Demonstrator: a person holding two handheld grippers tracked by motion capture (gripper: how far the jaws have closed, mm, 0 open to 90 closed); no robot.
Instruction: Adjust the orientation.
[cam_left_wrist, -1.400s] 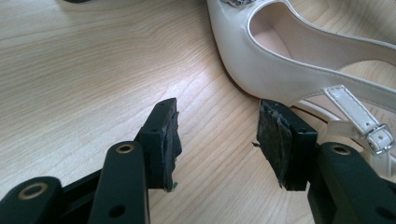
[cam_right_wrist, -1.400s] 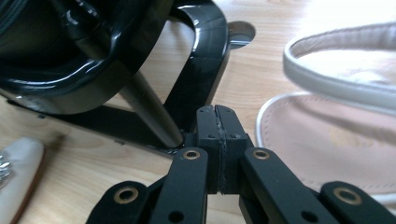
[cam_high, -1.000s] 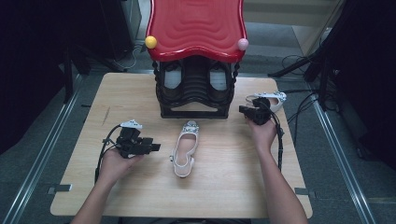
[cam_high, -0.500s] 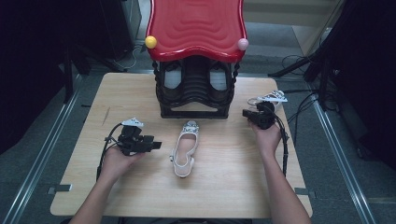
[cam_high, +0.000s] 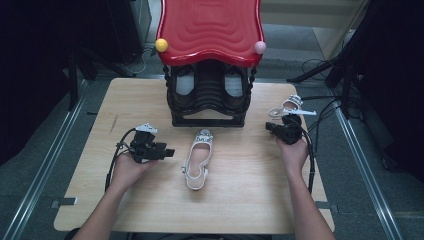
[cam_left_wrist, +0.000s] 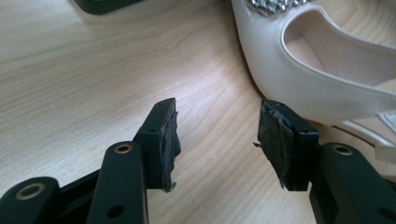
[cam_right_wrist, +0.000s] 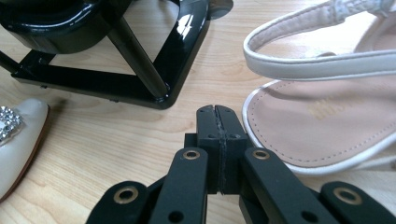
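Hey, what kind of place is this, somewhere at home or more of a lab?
Probably a lab or recording workspace, not a home. A bare light wooden table stands between metal floor rails, with dark equipment and cables around it, and it holds a staged black shoe rack with a red wavy top.

Left hand-held gripper (cam_left_wrist: 217, 140): jaws apart, nothing between them, just bare light-wood tabletop (cam_left_wrist: 93, 70) in the gap. Pads (cam_left_wrist: 273, 140) look worn, frayed at the edges. White shoe (cam_left_wrist: 317, 70) sits upper right, just beside the right-hand jaw; contact can't be told. Its side wall curves past the jaw tip, opening faces up, pinkish lining inside. Sparkly buckle (cam_left_wrist: 273, 4) at top edge. White strap (cam_left_wrist: 373, 126) trails off right. Black base corner (cam_left_wrist: 105, 4) at top left
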